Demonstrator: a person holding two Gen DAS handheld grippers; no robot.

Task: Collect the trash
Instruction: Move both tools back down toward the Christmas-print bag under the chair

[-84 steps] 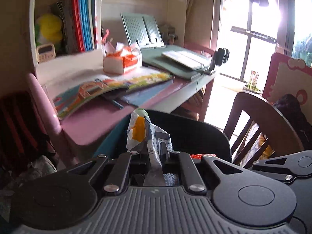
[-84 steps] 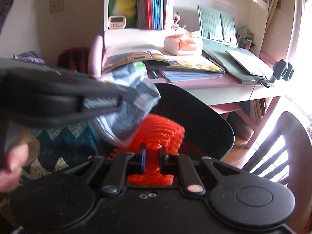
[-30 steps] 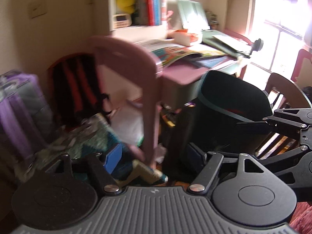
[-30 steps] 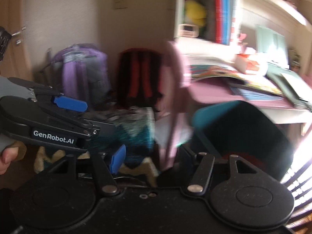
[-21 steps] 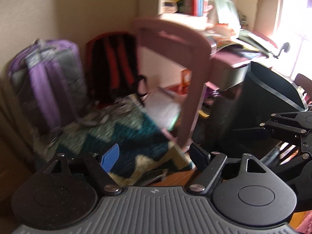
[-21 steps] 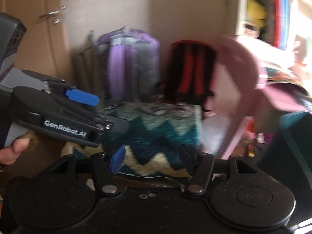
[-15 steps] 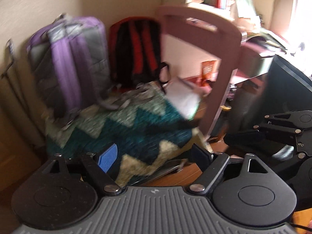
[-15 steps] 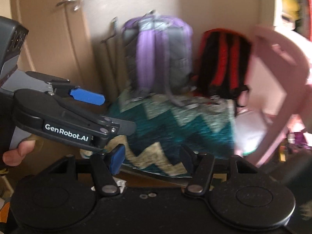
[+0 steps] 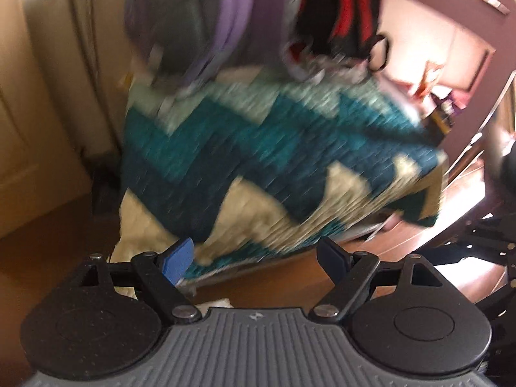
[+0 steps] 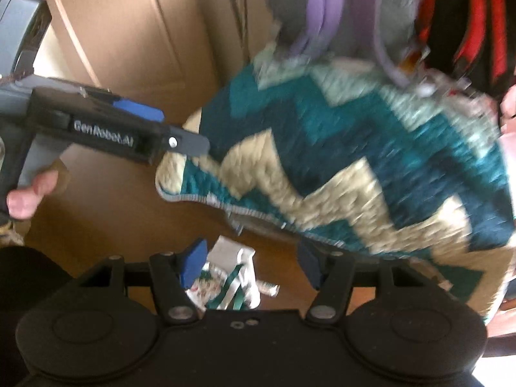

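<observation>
Pretty cluttered corner of a room here, and both shots are smeared with motion blur so fine detail is a loss. The floor (image 10: pixel 122 213) is brown wood with a bit of glare on it, and a tan door (image 10: pixel 135 42) with raised panels stands at the back left. Most of the frame is taken up by a big quilted bag (image 9: pixel 274 161) in teal, dark blue and cream zigzags, sitting on the floor. Right behind it, leaning up against the wall, are a purple and grey backpack (image 9: pixel 206 22) and a black and red backpack (image 9: pixel 342 9). Off to the right there's a pinkish chair frame (image 9: pixel 483 74) with some small stuff underneath, too blurry to name. The trash itself is a crumpled white wrapper (image 10: pixel 230 277) with green stripes, lying on the wood just in front of the bag's near edge. The right gripper (image 10: pixel 250 267) points down at it with its fingers spread apart on either side of the wrapper, not touching it as far as the blur lets anyone see. The left gripper (image 9: pixel 254 258) is also spread wide with nothing between its fingers, aimed at the bag and floor; in the right wrist view the person's hand (image 10: pixel 29 193) holds its handle.
</observation>
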